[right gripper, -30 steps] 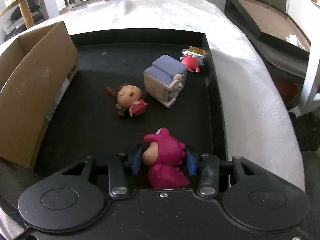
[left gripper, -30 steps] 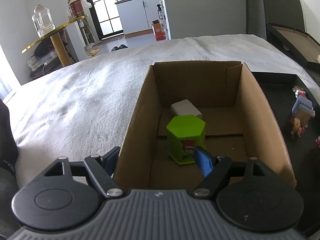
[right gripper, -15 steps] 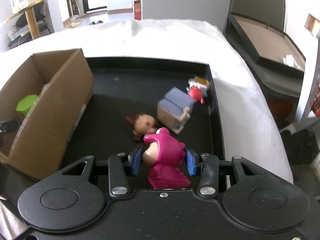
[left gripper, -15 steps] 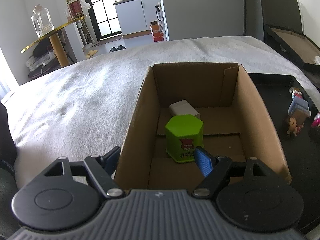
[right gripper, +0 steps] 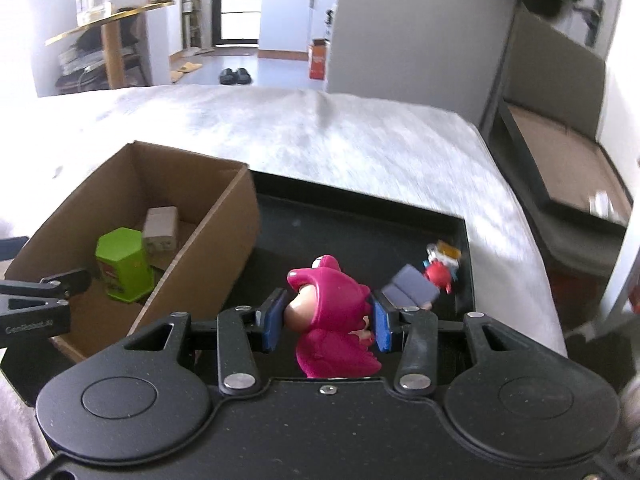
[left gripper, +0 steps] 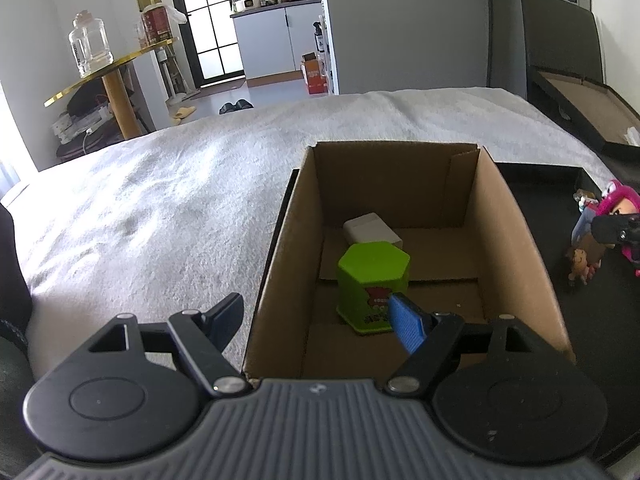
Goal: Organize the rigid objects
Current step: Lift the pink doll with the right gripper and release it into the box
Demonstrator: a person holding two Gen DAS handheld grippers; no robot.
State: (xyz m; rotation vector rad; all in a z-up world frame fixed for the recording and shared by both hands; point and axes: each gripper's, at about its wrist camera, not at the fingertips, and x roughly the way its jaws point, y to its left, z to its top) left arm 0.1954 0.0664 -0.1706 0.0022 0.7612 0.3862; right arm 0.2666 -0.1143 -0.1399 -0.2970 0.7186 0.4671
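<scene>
Right gripper (right gripper: 326, 322) is clamped on the magenta plastic dinosaur-suit figurine (right gripper: 332, 320), upright, above the black tray (right gripper: 360, 216) – the open brown cardboard box (right gripper: 216, 232) lies to its left. Left gripper (left gripper: 316, 316), jaws apart, straddles the box's near wall. Box contents: one green hexagonal tin (left gripper: 372, 284), one white block (left gripper: 372, 228) – three figurines left on the tray
</scene>
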